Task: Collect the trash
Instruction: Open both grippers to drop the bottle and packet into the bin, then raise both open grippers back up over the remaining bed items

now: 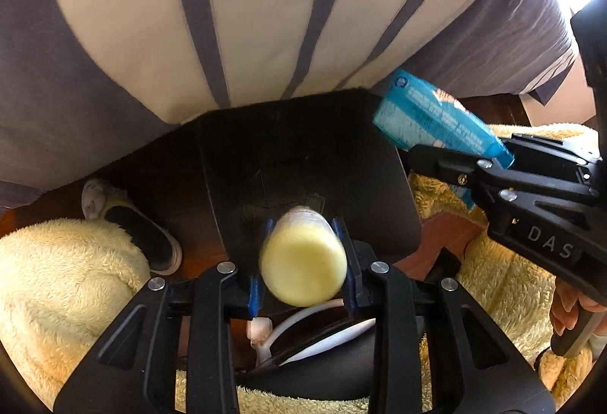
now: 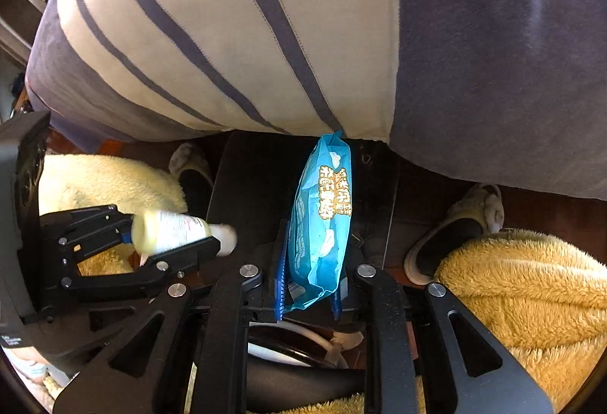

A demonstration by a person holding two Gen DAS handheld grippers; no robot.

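Left gripper [image 1: 303,258] clamped on a pale yellow bottle [image 1: 303,262], blue pads against both its sides, base toward the lens; in the right wrist view the same bottle [image 2: 170,230] lies roughly level at 9 o'clock, its white cap pointing toward a black bin [image 2: 250,186]. Right gripper [image 2: 309,285] closed on the lower end of a blue packet [image 2: 322,220], which stands upright over the bin; in the left wrist view the packet [image 1: 436,114] sits at 2 o'clock, above the bin's [image 1: 303,148] right rim. Striped bedding [image 1: 246,15] hangs at 12 o'clock; a slipper [image 1: 129,224] lies on the floor at 9 o'clock, beside yellow fleece [image 1: 68,281].
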